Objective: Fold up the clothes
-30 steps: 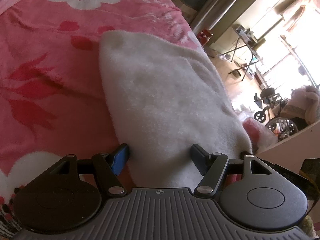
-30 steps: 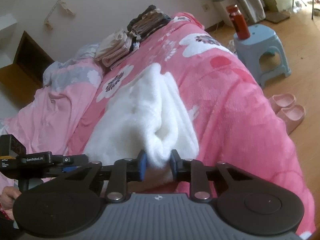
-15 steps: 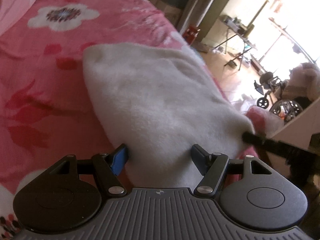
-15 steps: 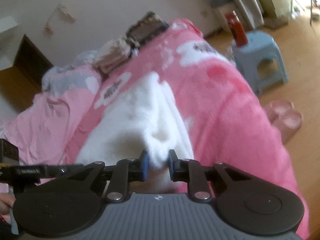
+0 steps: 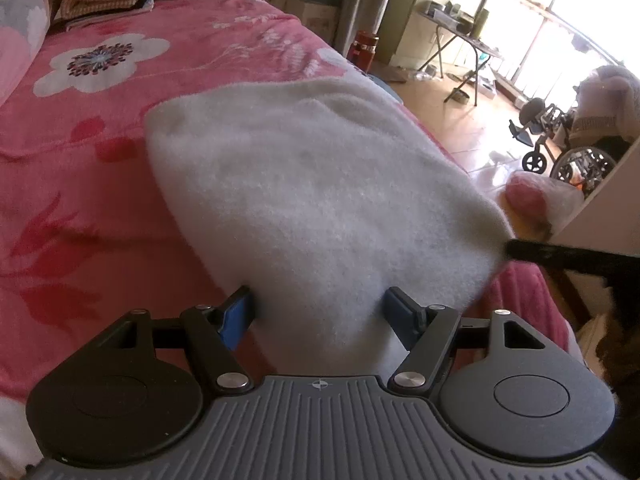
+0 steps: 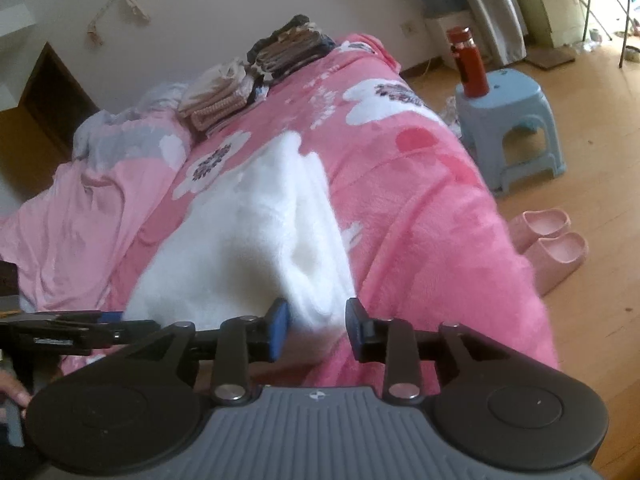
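A white fleece garment (image 5: pixel 320 184) lies lengthwise on the pink flowered blanket (image 5: pixel 80 168). My left gripper (image 5: pixel 318 312) stands open and wide, straddling the near end of the garment, with a thin gap showing at its left pad. My right gripper (image 6: pixel 316 326) is opening its jaws. A bunched corner of the garment (image 6: pixel 256 232) sits between its blue pads, which no longer pinch it. The right gripper shows as a black bar (image 5: pixel 568 258) at the garment's right corner in the left wrist view. The left gripper (image 6: pixel 80 328) appears at the garment's left edge in the right wrist view.
Stacks of folded clothes (image 6: pixel 256 76) sit at the bed's far end. A crumpled pink quilt (image 6: pixel 80 216) lies left. A blue stool (image 6: pixel 512 128) with a red bottle (image 6: pixel 472 64) and pink slippers (image 6: pixel 552 240) stand on the wooden floor right of the bed.
The right jaws have parted from their pinch on the fleece corner. The left gripper has rolled and shifted slightly, still astride the garment. The right gripper has entered the left wrist view.
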### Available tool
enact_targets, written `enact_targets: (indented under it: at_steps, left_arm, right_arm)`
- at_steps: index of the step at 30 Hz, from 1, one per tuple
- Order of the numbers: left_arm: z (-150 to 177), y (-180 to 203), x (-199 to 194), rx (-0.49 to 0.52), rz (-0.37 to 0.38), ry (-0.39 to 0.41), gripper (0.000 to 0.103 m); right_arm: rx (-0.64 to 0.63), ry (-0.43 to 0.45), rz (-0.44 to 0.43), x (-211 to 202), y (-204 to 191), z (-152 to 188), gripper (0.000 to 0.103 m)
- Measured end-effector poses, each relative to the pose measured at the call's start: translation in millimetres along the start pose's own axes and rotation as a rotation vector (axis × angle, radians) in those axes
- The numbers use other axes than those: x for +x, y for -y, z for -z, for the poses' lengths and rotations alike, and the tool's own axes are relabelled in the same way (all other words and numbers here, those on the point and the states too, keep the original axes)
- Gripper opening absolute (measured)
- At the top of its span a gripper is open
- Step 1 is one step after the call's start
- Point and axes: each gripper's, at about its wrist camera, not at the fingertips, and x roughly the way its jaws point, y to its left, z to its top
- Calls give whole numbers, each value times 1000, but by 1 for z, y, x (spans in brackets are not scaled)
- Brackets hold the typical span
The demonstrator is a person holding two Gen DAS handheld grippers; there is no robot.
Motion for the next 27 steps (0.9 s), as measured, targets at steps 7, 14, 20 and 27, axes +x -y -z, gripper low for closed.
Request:
enact_targets:
  at_steps: [7, 14, 20, 27]
  left_arm:
    - [-1, 0, -6, -12, 15, 4, 70]
    - [3, 8, -27, 128, 9, 107, 70]
    - [-5, 18, -36, 209, 44, 237, 65]
    - [2, 28, 4, 232, 51, 145, 64]
  right_arm:
    - [-32, 125, 11, -33, -11, -29, 33]
    - [-297, 123, 6, -15, -70, -28, 27]
    - [-379, 82, 37, 3, -91, -14, 15]
    - [-357, -24, 151, 42, -66, 3, 5]
